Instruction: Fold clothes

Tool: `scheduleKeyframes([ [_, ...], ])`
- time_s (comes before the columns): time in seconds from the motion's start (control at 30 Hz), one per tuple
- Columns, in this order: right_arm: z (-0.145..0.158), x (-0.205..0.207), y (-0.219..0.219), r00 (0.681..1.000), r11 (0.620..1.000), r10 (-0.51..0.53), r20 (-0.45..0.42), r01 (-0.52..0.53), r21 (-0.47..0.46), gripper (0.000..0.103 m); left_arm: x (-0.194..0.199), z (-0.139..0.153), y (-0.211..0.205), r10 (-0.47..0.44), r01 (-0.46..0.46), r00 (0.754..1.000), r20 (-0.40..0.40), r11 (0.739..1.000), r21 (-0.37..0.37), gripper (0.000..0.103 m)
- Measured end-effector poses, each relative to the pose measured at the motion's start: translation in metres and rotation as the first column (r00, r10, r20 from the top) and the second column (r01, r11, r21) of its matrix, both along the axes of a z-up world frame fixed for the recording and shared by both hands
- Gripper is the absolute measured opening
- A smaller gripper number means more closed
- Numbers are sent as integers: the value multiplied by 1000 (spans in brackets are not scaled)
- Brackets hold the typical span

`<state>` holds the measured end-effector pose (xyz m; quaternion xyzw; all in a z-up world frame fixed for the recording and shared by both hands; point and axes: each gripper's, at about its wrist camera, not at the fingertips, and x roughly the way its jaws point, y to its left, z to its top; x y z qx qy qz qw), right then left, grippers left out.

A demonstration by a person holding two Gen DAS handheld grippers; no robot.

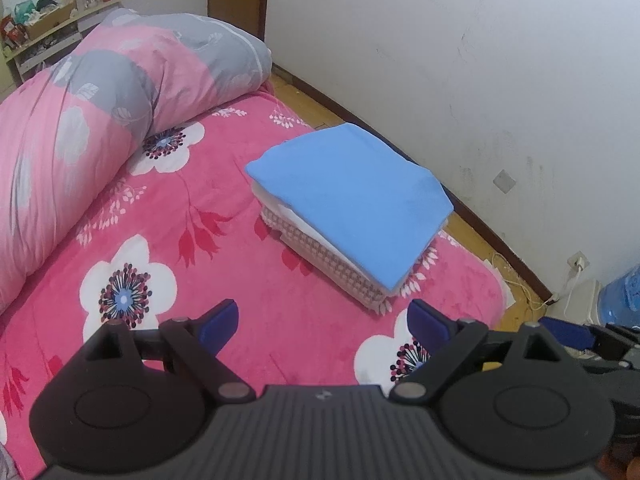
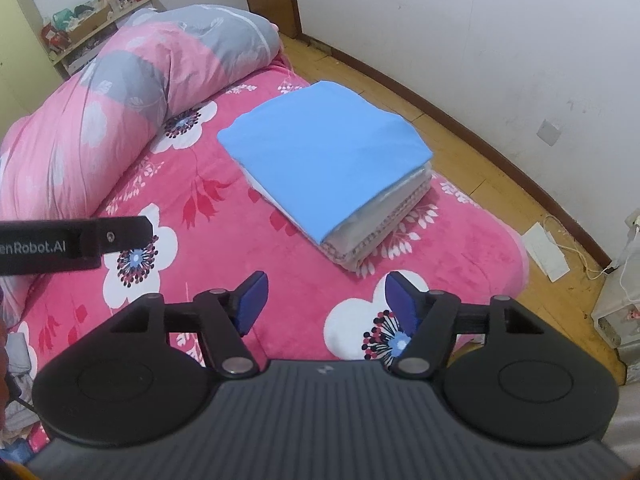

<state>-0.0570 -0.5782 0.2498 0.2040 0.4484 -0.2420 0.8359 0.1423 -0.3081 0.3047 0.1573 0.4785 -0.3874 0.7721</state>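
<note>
A folded blue garment (image 1: 352,196) (image 2: 326,156) tops a stack of folded clothes (image 1: 340,264) (image 2: 376,228) near the right edge of the pink flowered bed (image 1: 224,240) (image 2: 280,264). My left gripper (image 1: 324,322) hovers above the bedspread just short of the stack, open, with nothing between its blue pads. My right gripper (image 2: 326,298) is also open and empty, a little before the stack's near corner. The left gripper's black body (image 2: 76,242) shows at the left of the right wrist view.
A rolled pink and grey quilt (image 1: 100,120) (image 2: 132,96) lies along the bed's left side. A cluttered shelf (image 1: 52,20) stands at the back. Wooden floor (image 2: 460,152) with cables and a white wall run along the right. A blue container (image 1: 622,292) sits at the far right.
</note>
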Motion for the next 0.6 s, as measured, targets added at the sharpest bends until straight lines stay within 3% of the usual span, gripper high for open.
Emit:
scheduleKeyframes([
  [0.27, 2, -4, 3, 1000, 1000, 3, -8, -3, -12, 66, -10, 2, 0, 13, -13, 1000, 24, 1000, -4, 94],
  [0.5, 6, -17, 5, 1000, 999, -18, -20, 17, -34, 69, -28, 12, 1, 14, -12, 1000, 27, 997, -74, 96],
  [0.6, 7, -25, 7, 999, 999, -28, -26, 27, -41, 70, -40, 14, -3, 24, -21, 998, 52, 998, -54, 96],
])
